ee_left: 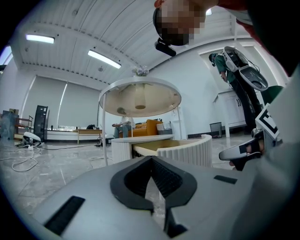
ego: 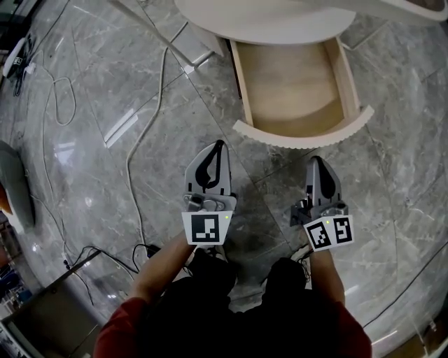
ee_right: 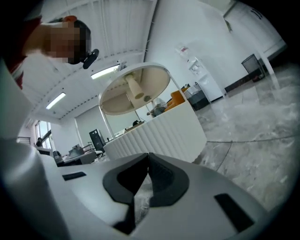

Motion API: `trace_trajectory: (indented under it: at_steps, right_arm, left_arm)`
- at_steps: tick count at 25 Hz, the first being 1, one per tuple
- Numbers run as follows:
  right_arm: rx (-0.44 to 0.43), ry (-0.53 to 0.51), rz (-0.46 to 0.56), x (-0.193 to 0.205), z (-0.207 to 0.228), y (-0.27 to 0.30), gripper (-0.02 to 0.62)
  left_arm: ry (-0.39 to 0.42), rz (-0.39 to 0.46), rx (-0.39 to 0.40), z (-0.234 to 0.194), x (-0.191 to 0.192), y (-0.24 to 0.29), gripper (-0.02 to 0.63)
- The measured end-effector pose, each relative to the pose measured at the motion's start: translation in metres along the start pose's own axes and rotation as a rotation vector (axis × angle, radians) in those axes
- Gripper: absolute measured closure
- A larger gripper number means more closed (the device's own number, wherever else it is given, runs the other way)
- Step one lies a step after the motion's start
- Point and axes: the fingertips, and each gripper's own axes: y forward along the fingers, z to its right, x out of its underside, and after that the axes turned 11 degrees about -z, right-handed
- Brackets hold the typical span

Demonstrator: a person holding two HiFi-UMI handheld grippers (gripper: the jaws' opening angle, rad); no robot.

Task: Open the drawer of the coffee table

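Note:
The coffee table's drawer (ego: pixel 294 91) stands pulled out from under the round white tabletop (ego: pixel 266 17); its wooden inside is empty and its curved, ribbed white front (ego: pixel 304 136) faces me. My left gripper (ego: pixel 218 145) hangs just short of that front, to its left, shut with nothing between its jaws. My right gripper (ego: pixel 316 161) is shut and empty too, a little before the front's right part. In the left gripper view the open drawer (ee_left: pixel 183 149) is ahead of the shut gripper (ee_left: pixel 151 161). The right gripper view has the ribbed front (ee_right: pixel 157 136) close beyond the shut gripper (ee_right: pixel 148 157).
Grey marble floor (ego: pixel 105 105) lies all around. A white cable (ego: pixel 150 119) runs along the floor left of the drawer, and more cables (ego: pixel 59 105) loop at far left. A dark box (ego: pixel 49 314) sits at the bottom left corner.

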Motion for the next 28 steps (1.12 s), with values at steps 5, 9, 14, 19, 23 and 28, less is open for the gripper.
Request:
trace_trajectory:
  at_steps: [5, 9, 14, 19, 23, 28]
  right_arm:
    - [0.025, -0.238, -0.027, -0.042, -0.018, -0.014, 0.572]
    - [0.045, -0.314, -0.038, -0.112, -0.046, -0.038, 0.572]
    - [0.088, -0.315, -0.062, -0.22, -0.093, -0.075, 0.573]
    - [0.113, -0.283, -0.062, -0.351, -0.169, -0.105, 0.572]
    - [0.11, -0.268, -0.033, -0.474, -0.235, -0.132, 0.572]
    - [0.089, -0.277, -0.023, -0.6, -0.317, -0.174, 0.572]
  left_arm:
    - [0.053, -0.019, 0.029, -0.005, -0.028, -0.006, 0.592]
    - [0.081, 0.004, 0.041, -0.018, -0.101, -0.019, 0.592]
    - [0.033, -0.089, 0.043, -0.052, -0.206, -0.048, 0.592]
    - [-0.046, -0.079, -0.02, -0.096, -0.361, -0.088, 0.592]
    - [-0.086, -0.109, -0.056, -0.122, -0.485, -0.13, 0.592]
    - [-0.16, -0.121, -0.117, -0.14, -0.628, -0.187, 0.592]
